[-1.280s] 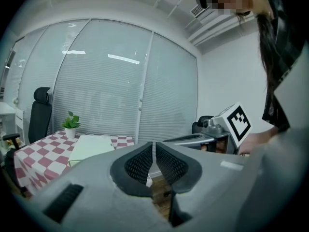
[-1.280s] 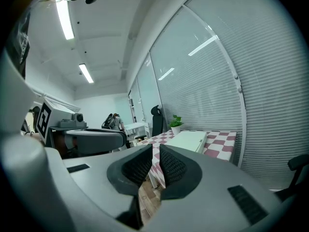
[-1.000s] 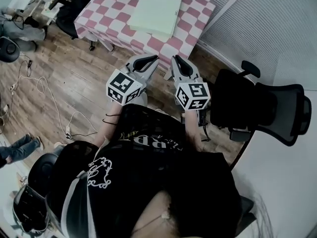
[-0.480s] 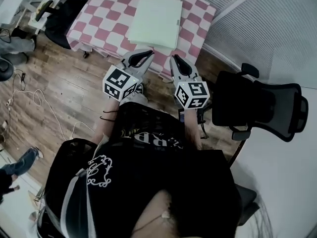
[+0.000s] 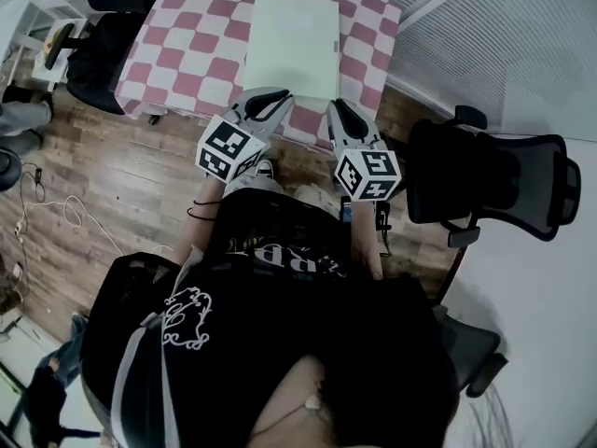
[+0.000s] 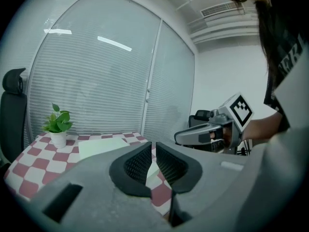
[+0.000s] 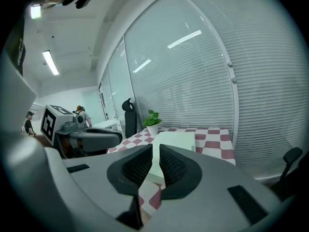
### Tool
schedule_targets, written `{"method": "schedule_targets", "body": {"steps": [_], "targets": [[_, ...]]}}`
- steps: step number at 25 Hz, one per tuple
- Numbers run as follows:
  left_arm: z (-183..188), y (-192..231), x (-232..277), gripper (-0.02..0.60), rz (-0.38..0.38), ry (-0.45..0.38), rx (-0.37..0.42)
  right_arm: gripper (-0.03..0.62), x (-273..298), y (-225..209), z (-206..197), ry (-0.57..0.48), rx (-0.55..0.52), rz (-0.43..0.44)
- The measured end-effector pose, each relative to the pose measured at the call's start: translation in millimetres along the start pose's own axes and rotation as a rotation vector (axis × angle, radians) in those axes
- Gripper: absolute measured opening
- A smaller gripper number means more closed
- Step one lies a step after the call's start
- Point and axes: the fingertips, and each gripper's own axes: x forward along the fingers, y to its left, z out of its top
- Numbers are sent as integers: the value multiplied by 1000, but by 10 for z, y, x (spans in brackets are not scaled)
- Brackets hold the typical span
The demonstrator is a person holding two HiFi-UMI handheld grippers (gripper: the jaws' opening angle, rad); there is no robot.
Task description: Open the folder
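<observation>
The folder point(image 5: 291, 34) is a pale, greenish-white rectangle. It lies flat and closed on a table point(image 5: 187, 54) covered in a pink-and-white checked cloth. Its cover is plain, its corners are square, and its long sides run away from the person. A small dark mark shows on its right-hand edge, too small to make out. In the head view the folder sits at 12 o'clock from the two grippers, on the right half of the tabletop and close to the near edge.

The left gripper point(image 5: 280, 99) and the right gripper point(image 5: 334, 108) are held side by side. Both point at the folder, with their tips over the near edge of the table and just short of the folder's near side. Each gripper's own view shows its jaws clenched to a thin slit with nothing held between them. The folder appears beyond the tips in both views.

A small potted plant point(image 6: 58, 124) stands on the far part of the table, at about 11 o'clock from the folder and apart from it. White slatted blinds point(image 5: 504, 35) run behind the table from 12 to 2 o'clock. A black office chair point(image 5: 494, 185) stands at 3 o'clock, near the right gripper. Another dark chair point(image 5: 93, 54) stands at 10 o'clock by the table's left side. Cables point(image 5: 56, 217) trail over the wooden floor point(image 5: 140, 166) at 9 o'clock. The person's black shirt point(image 5: 280, 343) fills the 6 o'clock half of the head view.
</observation>
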Motion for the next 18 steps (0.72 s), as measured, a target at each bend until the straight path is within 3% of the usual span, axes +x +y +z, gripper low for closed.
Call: {"method": "schedule_targets", "body": {"steps": [5, 9, 18], "targets": [[-159, 1, 124, 23, -67, 80, 28, 48, 2, -112, -115, 41, 9, -55], [-242, 1, 258, 23, -95, 91, 56, 48, -33, -250, -167, 62, 19, -88], [-394, 42, 565, 39, -93, 175, 124, 48, 66, -671, -273, 97, 64, -100]]}}
